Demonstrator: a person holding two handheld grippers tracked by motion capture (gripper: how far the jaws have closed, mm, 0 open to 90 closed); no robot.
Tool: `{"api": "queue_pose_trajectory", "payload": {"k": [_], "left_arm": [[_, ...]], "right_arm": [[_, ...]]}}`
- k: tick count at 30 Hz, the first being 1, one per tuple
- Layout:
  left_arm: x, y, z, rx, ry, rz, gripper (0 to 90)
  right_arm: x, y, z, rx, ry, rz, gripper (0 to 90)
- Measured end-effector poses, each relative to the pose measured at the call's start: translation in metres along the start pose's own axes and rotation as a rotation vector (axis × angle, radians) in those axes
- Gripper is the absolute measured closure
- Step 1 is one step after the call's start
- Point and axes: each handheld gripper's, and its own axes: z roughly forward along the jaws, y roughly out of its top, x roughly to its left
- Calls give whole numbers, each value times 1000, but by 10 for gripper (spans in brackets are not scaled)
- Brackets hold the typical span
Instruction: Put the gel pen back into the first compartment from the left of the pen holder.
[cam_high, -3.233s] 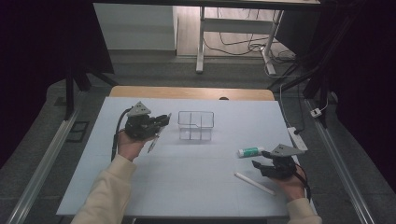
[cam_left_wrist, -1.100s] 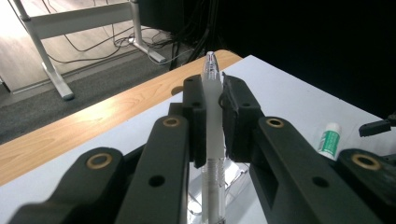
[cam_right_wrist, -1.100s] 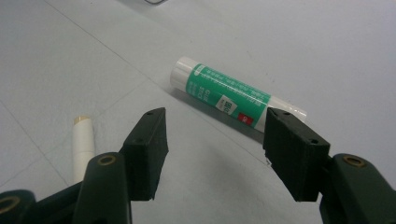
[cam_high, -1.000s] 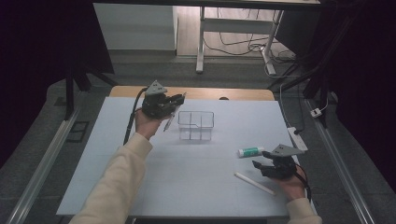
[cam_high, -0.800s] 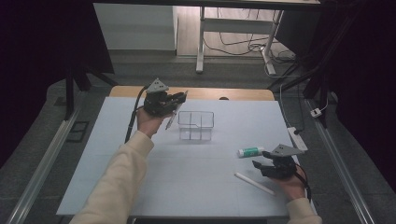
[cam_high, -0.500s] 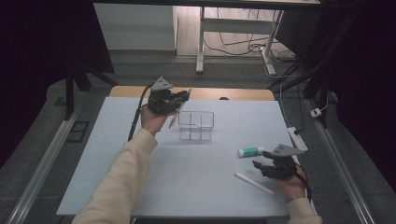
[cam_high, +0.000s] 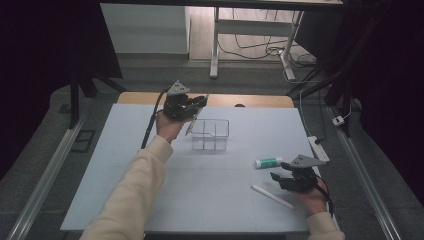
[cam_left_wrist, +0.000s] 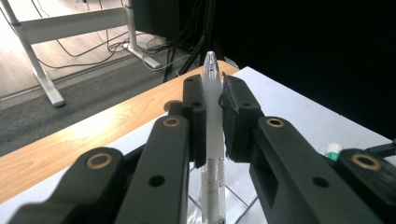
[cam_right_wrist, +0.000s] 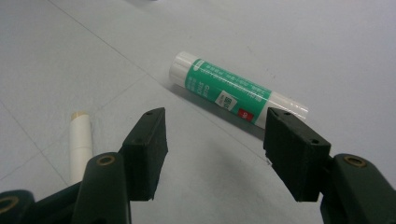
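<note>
bare table (cam_high: 200, 190) mid-front; clear organizer (cam_high: 210, 134) far, glue stick (cam_high: 266, 162) and white stick (cam_high: 272, 197) right

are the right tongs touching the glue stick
Apart. The right gripper view shows the right tongs open, with bare table between both jaws and the glue stick, which lies beyond their tips.

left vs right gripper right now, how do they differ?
The left gripper is shut on a clear pen; the right gripper is open and holds nothing. The left gripper is raised beside the clear organizer, while the right gripper sits low by the glue stick and white stick. Both have black jaws.
</note>
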Motion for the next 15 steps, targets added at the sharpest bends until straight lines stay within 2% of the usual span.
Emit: {"api": "queue_pose_trajectory", "payload": {"k": [15], "left_arm": [[4,9,14,-7,37,-12,804]], "right_arm": [[-1,0,0,3,-2,-4,393]]}}
